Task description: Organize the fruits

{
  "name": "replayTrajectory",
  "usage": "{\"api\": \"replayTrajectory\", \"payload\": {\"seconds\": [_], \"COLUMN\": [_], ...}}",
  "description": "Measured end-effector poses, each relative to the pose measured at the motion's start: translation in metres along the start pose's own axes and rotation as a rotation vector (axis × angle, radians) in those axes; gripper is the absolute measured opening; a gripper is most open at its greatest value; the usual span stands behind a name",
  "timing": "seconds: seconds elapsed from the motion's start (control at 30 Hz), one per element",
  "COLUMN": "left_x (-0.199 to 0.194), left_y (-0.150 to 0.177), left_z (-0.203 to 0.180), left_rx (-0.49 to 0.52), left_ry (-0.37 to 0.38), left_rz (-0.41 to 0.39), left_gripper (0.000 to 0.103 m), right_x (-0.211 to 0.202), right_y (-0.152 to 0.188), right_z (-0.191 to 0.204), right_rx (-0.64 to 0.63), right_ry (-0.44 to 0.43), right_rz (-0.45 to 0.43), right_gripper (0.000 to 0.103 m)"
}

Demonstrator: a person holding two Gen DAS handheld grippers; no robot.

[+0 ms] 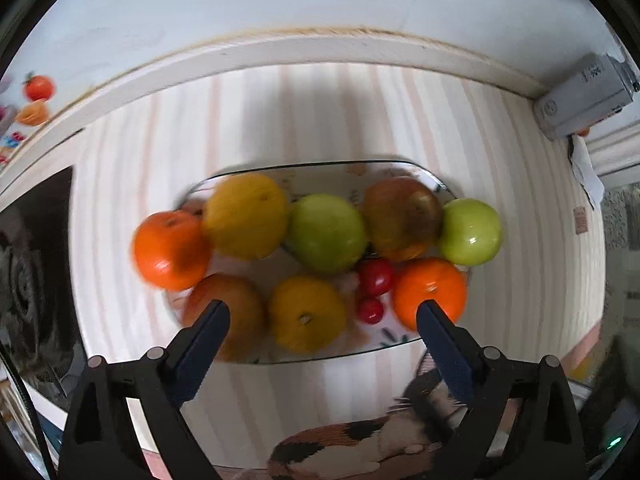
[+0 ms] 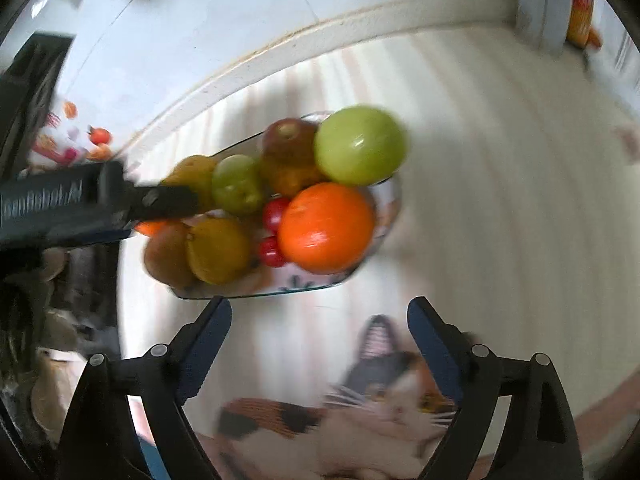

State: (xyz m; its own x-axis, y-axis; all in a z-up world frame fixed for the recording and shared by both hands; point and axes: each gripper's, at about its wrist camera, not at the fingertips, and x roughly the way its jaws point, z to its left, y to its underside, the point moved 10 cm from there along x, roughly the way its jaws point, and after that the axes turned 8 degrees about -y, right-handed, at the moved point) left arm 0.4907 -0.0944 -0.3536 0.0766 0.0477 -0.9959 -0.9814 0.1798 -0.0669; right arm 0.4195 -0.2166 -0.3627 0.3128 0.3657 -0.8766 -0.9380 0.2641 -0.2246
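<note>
A patterned oval plate [image 1: 396, 342] on the striped table holds several fruits: two green apples [image 1: 326, 232] [image 1: 471, 231], a red-brown apple [image 1: 402, 216], oranges [image 1: 171, 249] [image 1: 430, 291], yellow citrus [image 1: 306, 312] [image 1: 246, 214] and small red tomatoes [image 1: 376, 276]. My left gripper [image 1: 322, 312] is open and empty, its fingers over the plate's near side around the yellow citrus. My right gripper [image 2: 320, 312] is open and empty, just short of the plate [image 2: 304, 286]. The left gripper's body [image 2: 96, 200] shows at the left in the right wrist view.
A cat picture [image 2: 384, 404] is printed on the tablecloth near me. A grey box [image 1: 584, 98] stands at the far right corner by the wall. Fruit stickers [image 1: 38, 88] are on the wall at left. A dark chair or floor area [image 1: 32, 280] lies beyond the table's left edge.
</note>
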Motion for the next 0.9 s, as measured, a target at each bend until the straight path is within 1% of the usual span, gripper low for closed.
{"api": "replayTrajectory", "payload": {"seconds": [0.13, 0.27, 0.47, 0.6, 0.77, 0.9], "left_x": [-0.008, -0.018, -0.040, -0.064, -0.102, -0.133], "left_y": [0.019, 0.040, 0.054, 0.065, 0.091, 0.117], "left_z": [0.020, 0.034, 0.051, 0.060, 0.071, 0.076], "left_rx": [-0.047, -0.097, -0.159, -0.180, -0.199, -0.204], "left_ry": [-0.040, -0.053, -0.079, -0.102, -0.112, -0.121], "left_rz": [-0.050, -0.099, -0.194, -0.273, -0.362, -0.439], "left_gripper": [0.096, 0.096, 0.096, 0.096, 0.096, 0.096], "right_x": [-0.019, -0.032, -0.055, -0.077, -0.115, -0.148], "right_y": [-0.005, -0.007, -0.002, 0.006, 0.023, 0.045], "right_z": [-0.003, 0.004, 0.017, 0.030, 0.051, 0.070], "right_rx": [-0.053, -0.098, -0.135, -0.156, -0.185, -0.215], "right_ry": [0.085, 0.127, 0.154, 0.163, 0.165, 0.165], "right_rz": [-0.034, -0.053, -0.089, -0.128, -0.186, -0.234], "right_gripper": [0.094, 0.094, 0.094, 0.094, 0.094, 0.094]}}
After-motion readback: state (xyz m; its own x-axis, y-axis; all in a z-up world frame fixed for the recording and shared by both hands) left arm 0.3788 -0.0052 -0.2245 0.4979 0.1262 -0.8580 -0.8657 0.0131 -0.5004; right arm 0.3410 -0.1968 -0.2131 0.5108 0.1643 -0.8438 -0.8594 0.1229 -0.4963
